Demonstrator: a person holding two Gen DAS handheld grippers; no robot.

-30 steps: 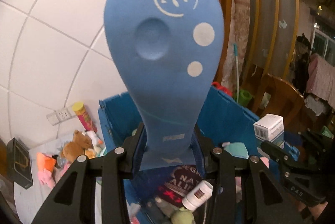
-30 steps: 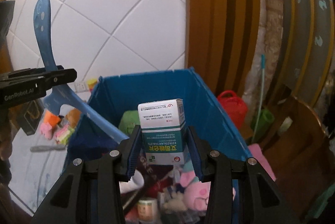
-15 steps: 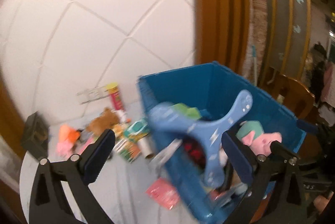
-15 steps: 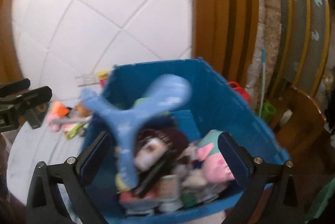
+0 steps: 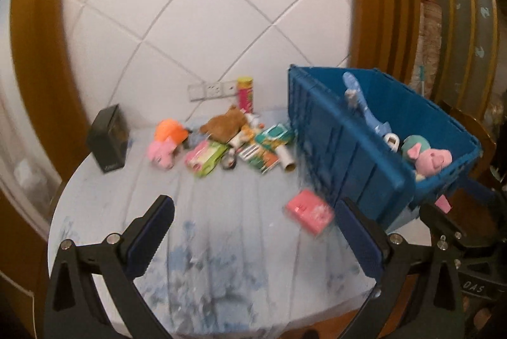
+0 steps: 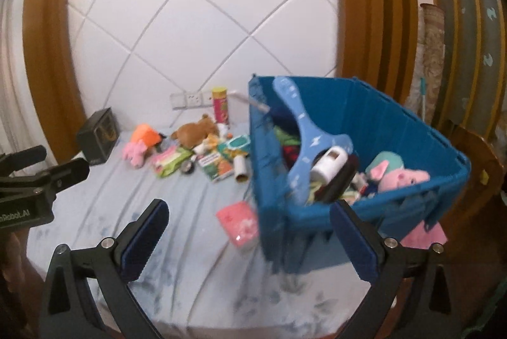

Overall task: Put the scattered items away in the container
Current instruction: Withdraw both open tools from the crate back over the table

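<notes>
Flanking one blue bin (image 6: 364, 212), two empty hand-held grippers (image 5: 253, 239) (image 6: 248, 239)

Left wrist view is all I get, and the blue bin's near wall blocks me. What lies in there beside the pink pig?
Observer: A white bottle lies on the wide end of the blue paddle, left of the pig.
Operator: Anything under the paddle?
Observer: Something green and something dark red, both too blurred to name.
Operator: Is the other tool carrying anything?
Observer: No. The right tool is open, with nothing between its fingers.
</notes>
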